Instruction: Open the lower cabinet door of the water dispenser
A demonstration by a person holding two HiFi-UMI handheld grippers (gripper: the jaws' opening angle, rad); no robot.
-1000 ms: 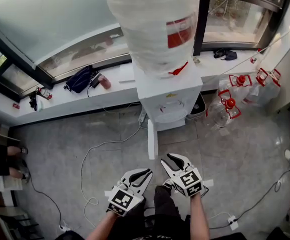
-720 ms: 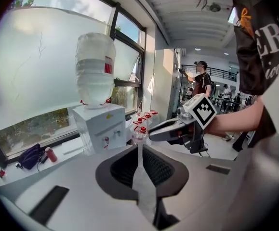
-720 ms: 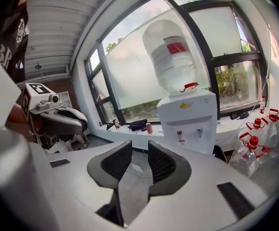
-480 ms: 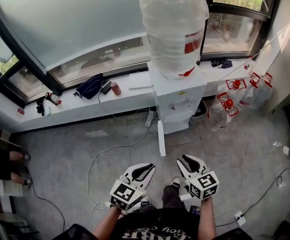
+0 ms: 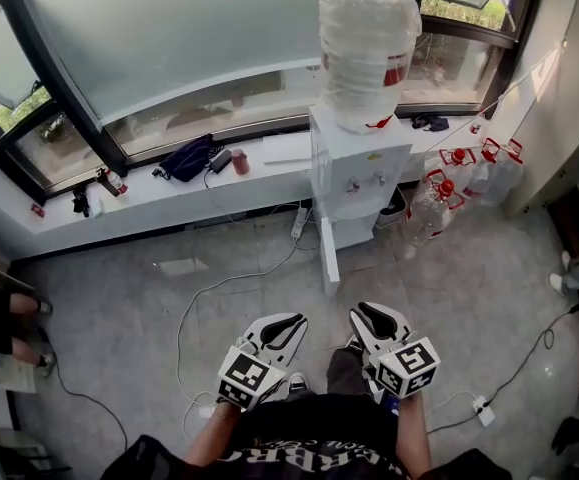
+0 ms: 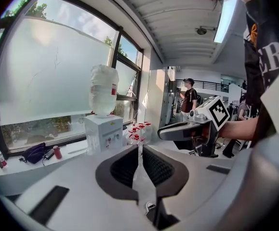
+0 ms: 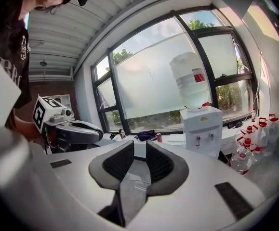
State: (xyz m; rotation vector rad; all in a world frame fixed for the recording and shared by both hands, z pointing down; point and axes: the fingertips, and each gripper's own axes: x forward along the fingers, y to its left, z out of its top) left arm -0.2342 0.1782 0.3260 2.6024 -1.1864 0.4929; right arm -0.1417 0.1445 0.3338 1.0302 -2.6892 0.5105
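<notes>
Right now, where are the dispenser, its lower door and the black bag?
Dispenser (image 5: 366, 171), head view, on its white front near the taps.
Lower door (image 5: 329, 258), head view, on the middle of the swung-out panel.
Bag (image 5: 188, 157), head view, on its dark middle.

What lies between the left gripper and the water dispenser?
Head view: only bare grey floor and the lower cabinet door, swung open toward the left gripper.

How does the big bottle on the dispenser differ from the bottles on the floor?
The big bottle sits neck-down on the dispenser; the floor bottles stand neck-up beside it. The big bottle is wrapped in cloudy film; the floor bottles are bare and clear. The big bottle is larger than the floor bottles. Both show red trim.
</notes>
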